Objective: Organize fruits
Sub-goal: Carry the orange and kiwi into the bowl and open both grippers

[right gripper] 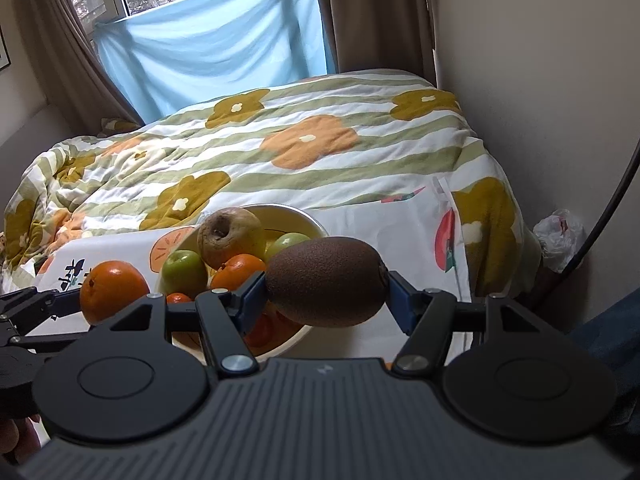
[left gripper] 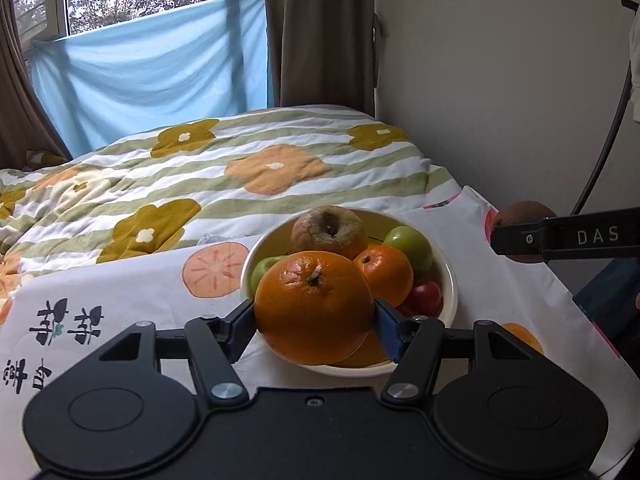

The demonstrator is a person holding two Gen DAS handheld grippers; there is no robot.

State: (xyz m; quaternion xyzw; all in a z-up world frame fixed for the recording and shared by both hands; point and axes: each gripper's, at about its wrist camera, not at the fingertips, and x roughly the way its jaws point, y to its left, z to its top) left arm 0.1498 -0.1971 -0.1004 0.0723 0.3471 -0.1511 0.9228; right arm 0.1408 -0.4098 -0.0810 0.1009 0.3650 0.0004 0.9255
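The left gripper's (left gripper: 315, 320) fingers clamped one orange (left gripper: 314, 307), the right gripper's (right gripper: 325, 289) one kiwi (right gripper: 325, 281); beyond them, a bowl (left gripper: 450, 280) held two green apples.

bowl (left gripper: 448, 276): near rim hidden behind the held orange (left gripper: 314, 306)
red fruits (left gripper: 426, 298): partly covered, kind unclear
kiwi (left gripper: 520, 220): mostly hidden behind the right gripper's finger
plastic bag (right gripper: 560, 238): contents unreadable
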